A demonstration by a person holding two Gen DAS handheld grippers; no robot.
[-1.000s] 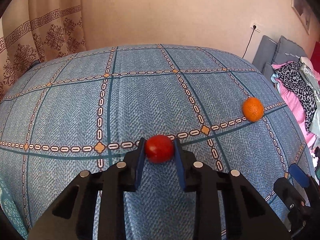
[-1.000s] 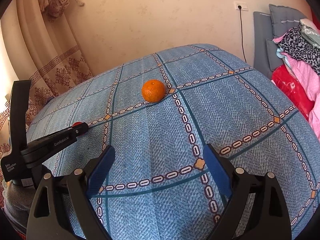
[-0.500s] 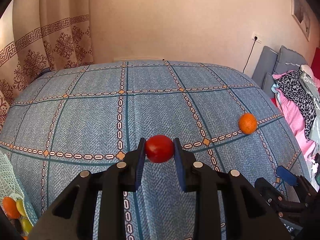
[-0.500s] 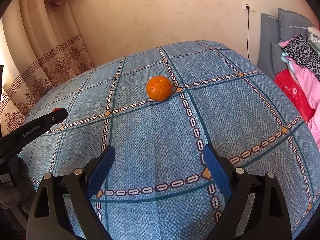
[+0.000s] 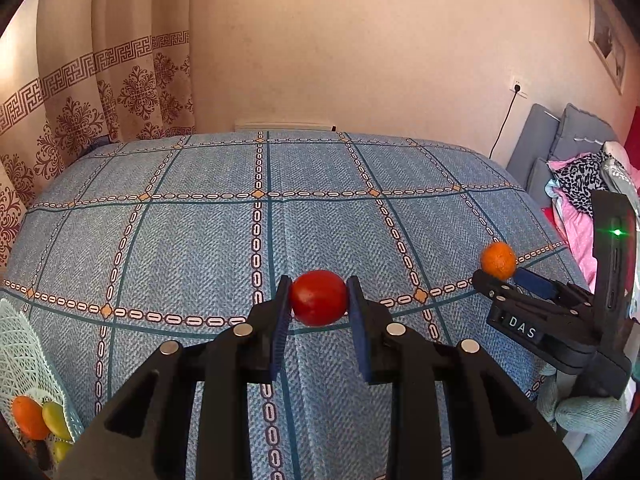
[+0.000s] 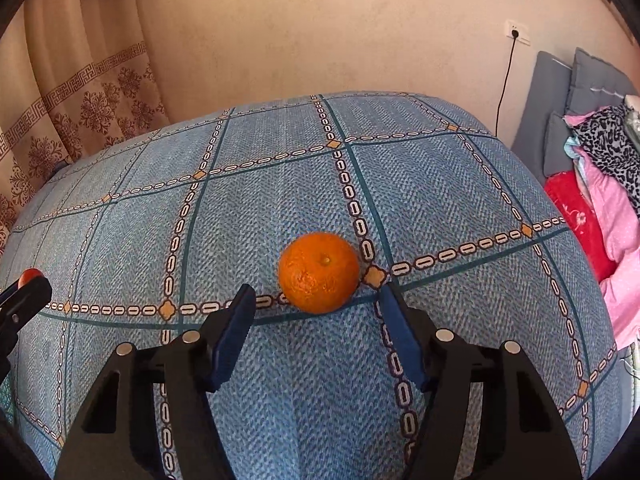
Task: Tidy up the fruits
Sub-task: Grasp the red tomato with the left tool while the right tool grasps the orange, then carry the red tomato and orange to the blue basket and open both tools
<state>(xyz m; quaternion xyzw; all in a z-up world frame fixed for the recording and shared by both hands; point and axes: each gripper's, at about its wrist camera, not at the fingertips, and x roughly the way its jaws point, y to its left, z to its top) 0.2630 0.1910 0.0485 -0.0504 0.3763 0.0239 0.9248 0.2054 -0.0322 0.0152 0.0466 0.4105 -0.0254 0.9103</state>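
My left gripper (image 5: 319,300) is shut on a small red tomato (image 5: 319,298), held above the blue patterned tablecloth (image 5: 200,240). An orange tangerine (image 6: 319,272) rests on the cloth just ahead of my right gripper (image 6: 316,300), which stands open with its blue pads at either side and slightly short of the fruit. In the left wrist view the same tangerine (image 5: 498,260) lies at the right, with the right gripper (image 5: 516,284) right behind it. A pale mesh basket (image 5: 24,364) at the lower left holds an orange fruit and yellow-green ones.
A patterned curtain (image 5: 80,120) hangs at the left and a plain wall stands behind the table. Grey cushions and a pile of pink and leopard-print clothes (image 6: 608,184) lie past the right edge. A wall socket with a black cord (image 6: 514,34) is at the right.
The left gripper has lifted and drawn back with the tomato, bringing the basket into view. The right gripper has moved forward to the tangerine and narrowed its opening.
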